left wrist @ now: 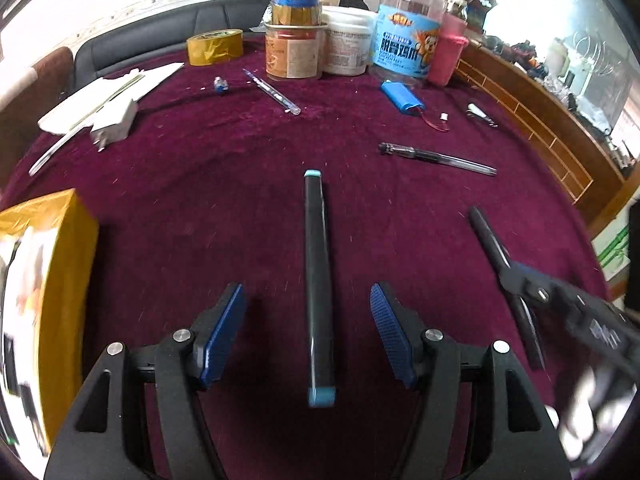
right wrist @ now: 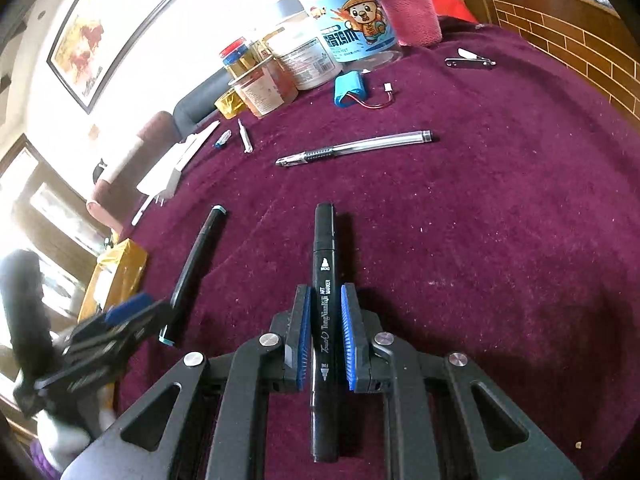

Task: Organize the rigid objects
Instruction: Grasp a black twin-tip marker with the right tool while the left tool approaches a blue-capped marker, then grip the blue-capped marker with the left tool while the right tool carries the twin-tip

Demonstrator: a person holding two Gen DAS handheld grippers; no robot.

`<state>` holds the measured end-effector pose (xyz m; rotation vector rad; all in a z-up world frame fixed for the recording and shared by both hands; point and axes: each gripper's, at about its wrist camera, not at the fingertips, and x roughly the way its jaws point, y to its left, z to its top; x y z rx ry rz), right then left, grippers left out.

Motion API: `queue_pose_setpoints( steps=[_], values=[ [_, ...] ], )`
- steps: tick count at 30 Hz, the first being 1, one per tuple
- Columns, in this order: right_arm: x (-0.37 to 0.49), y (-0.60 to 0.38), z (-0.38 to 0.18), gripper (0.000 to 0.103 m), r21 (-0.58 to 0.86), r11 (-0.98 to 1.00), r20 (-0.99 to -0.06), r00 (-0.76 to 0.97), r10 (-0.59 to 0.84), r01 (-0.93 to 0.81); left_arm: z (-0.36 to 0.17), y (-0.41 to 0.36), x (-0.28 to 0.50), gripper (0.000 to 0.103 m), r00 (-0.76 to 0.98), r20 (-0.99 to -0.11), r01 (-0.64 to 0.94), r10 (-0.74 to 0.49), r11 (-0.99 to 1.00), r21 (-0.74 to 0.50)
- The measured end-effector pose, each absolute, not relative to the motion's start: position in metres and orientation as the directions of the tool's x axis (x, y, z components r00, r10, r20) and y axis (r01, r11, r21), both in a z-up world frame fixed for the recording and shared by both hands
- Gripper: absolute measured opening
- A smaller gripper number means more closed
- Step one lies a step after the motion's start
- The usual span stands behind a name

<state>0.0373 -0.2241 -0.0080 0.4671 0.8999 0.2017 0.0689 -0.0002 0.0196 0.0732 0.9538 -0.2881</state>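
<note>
My left gripper (left wrist: pixel 306 330) hangs wide open over the counter (left wrist: pixel 200 200), which is covered in a dark red cloth. A black marker with teal caps (left wrist: pixel 318 280) lies flat on the cloth between the two blue pads (left wrist: pixel 222 334), touching neither, its length running straight ahead from me. My right gripper (right wrist: pixel 325 336) is clamped on a black art marker (right wrist: pixel 325 304); its blue pads press both sides of the barrel near the middle, and the marker points forward, with one end past the fingertips and the other back toward the gripper's body. From the right wrist view the teal-capped marker sits to the left of my right gripper, just ahead of the left gripper (right wrist: pixel 132 312).

Farther ahead of both grippers a clear pen (left wrist: pixel 438 158) lies crosswise on the cloth, and beyond it a blue battery pack (left wrist: pixel 402 96) with red wires. At the far edge stands a cluster of jars (left wrist: pixel 294 46) and a big clear tub with a blue label (left wrist: pixel 404 40), with a roll of yellow tape (left wrist: pixel 216 46) to their left. A yellow box (left wrist: pixel 60 264) sits close on the left of my left gripper.
</note>
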Motion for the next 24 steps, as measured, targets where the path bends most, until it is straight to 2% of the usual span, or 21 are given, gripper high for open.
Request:
queue_pose_setpoints(
  steps=[2, 4, 6, 8, 11, 15, 24],
  values=[
    [0.037, -0.224, -0.008, 0.013, 0.467, 0.884, -0.706, 0.610, 0.358, 0.022, 0.014, -0.008, 0.077, 0.065, 0.543, -0.819, 0.289, -0.184, 0.957, -0.023],
    [0.038, -0.225, -0.009, 0.013, 0.468, 0.884, -0.707, 0.608, 0.360, 0.020, 0.013, -0.014, 0.079, 0.059, 0.579, -0.796, 0.317, -0.176, 0.948, 0.021],
    [0.038, -0.225, -0.008, 0.013, 0.467, 0.884, -0.709, 0.606, 0.362, 0.018, 0.014, -0.018, 0.078, 0.024, 0.563, -0.796, 0.348, -0.225, 0.937, -0.018],
    [0.038, -0.225, -0.008, 0.013, 0.466, 0.884, -0.709, 0.605, 0.362, 0.018, 0.016, -0.024, 0.073, 0.013, 0.565, -0.794, 0.368, -0.224, 0.930, 0.000],
    [0.038, -0.223, -0.007, 0.013, 0.452, 0.892, -0.713, 0.606, 0.353, 0.012, 0.017, -0.022, 0.067, 0.012, 0.564, -0.790, 0.371, -0.242, 0.928, -0.019],
    [0.039, -0.226, -0.009, 0.013, 0.468, 0.884, -0.706, 0.607, 0.365, 0.013, 0.028, -0.002, 0.056, 0.012, 0.555, -0.764, 0.349, -0.330, 0.926, -0.146],
    [0.039, -0.234, -0.012, 0.013, 0.525, 0.851, -0.677, 0.614, 0.407, 0.015, 0.066, 0.061, -0.007, 0.013, 0.573, -0.634, 0.334, -0.520, 0.854, -0.398]
  ],
)
